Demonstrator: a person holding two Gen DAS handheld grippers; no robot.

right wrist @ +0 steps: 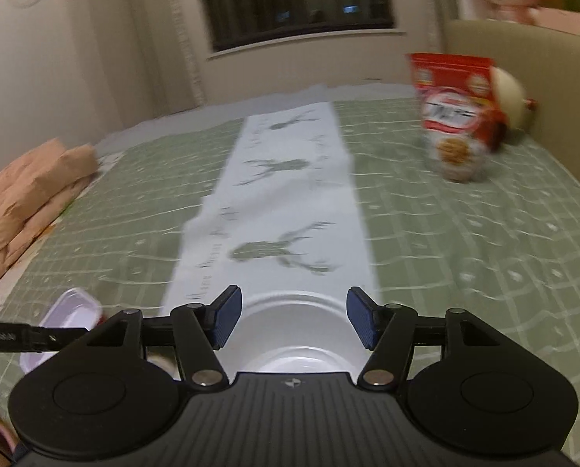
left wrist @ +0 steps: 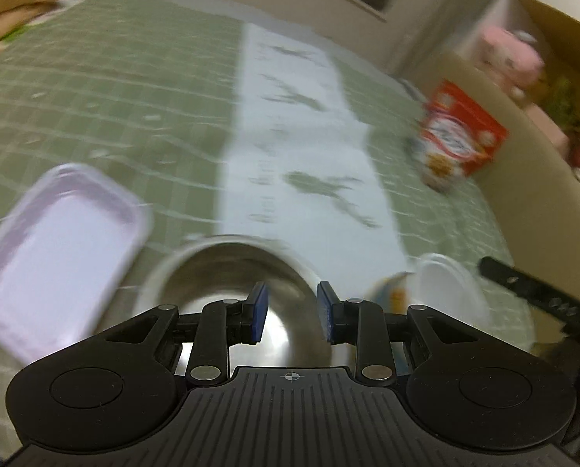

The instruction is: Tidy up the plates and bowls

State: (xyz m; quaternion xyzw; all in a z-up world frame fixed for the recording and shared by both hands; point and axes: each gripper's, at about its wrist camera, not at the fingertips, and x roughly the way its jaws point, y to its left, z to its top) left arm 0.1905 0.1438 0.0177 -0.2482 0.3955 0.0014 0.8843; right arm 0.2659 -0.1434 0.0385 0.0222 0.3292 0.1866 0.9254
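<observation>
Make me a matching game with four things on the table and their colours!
Things:
1. tray
2. bowl
3. snack box
4. paper bag

Colours:
A. red
B. shiny silver
C. tan
D. pale pink

Pairs: 1-D, 2-B, 3-A, 4-C
</observation>
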